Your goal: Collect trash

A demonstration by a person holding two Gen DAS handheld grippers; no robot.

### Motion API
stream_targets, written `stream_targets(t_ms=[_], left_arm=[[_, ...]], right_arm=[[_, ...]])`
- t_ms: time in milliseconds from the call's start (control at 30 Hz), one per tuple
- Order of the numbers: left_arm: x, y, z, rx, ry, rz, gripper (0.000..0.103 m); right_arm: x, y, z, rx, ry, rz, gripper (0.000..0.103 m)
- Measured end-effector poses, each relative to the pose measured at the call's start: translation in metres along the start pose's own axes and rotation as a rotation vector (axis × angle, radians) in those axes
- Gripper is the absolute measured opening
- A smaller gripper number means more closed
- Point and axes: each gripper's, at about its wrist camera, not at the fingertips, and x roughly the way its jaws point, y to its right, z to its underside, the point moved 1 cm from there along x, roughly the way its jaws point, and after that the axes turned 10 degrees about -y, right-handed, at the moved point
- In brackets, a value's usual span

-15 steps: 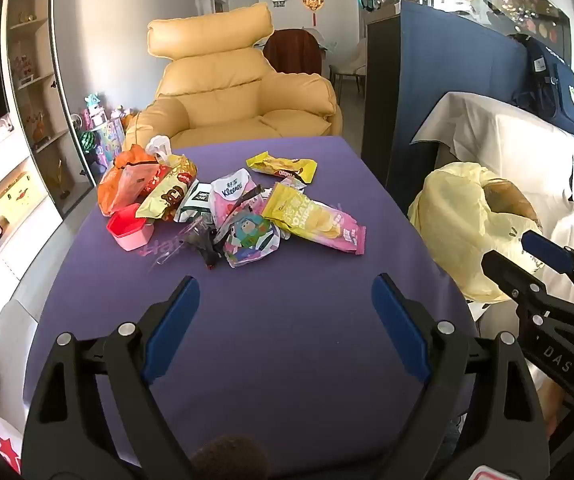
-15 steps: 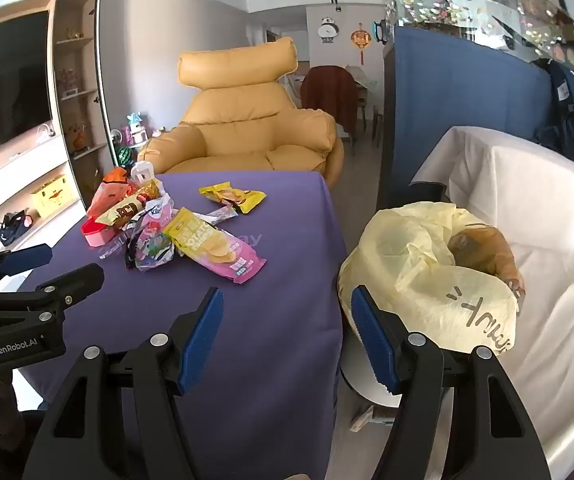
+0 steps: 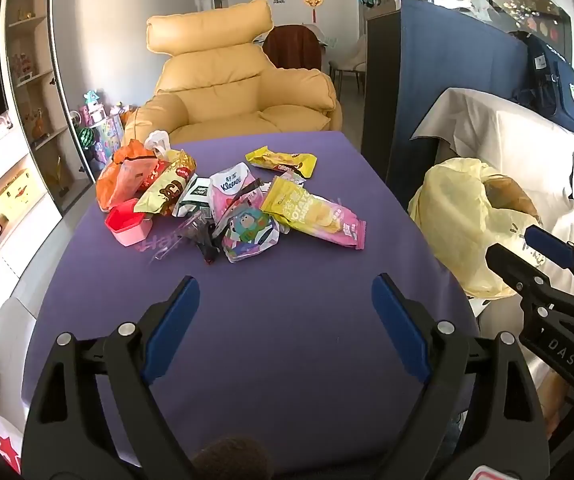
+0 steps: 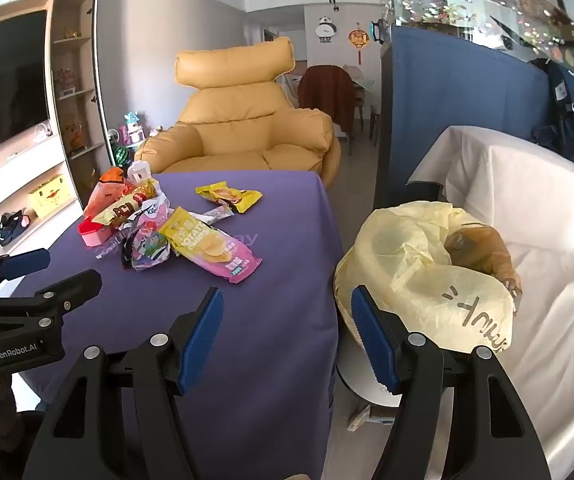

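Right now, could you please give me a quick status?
Left gripper open, right gripper open. Wrappers piled on table, untouched. Yellow bag beside table. Nothing blocking.

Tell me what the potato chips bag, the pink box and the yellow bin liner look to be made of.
Potato chips bag: glossy printed plastic film, by its sheen and crimped end. Pink box: seemingly rigid plastic, smooth molded walls. Yellow bin liner: thin, translucent, crinkled plastic.

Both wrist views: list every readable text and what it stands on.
"Kleenex": white and pink tissue pack.
"POTATO CHIPS": yellow and pink chip bag.
"GenRobot.AI": left hand-held gripper.
"DAS": right hand-held gripper.
Black writing on yellow trash bag: unreadable.
Other wrappers: too small.
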Motion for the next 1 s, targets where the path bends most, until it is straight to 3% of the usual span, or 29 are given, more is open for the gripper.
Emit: stream_targets(t_ms=[1000], left_arm=[[0.0010, -0.0017, -0.0029, -0.001, -0.006, 0.001, 0.084]], right_arm=[[0.0013, 0.0003, 0.0012, 0.003, -0.003, 0.007, 0.063]])
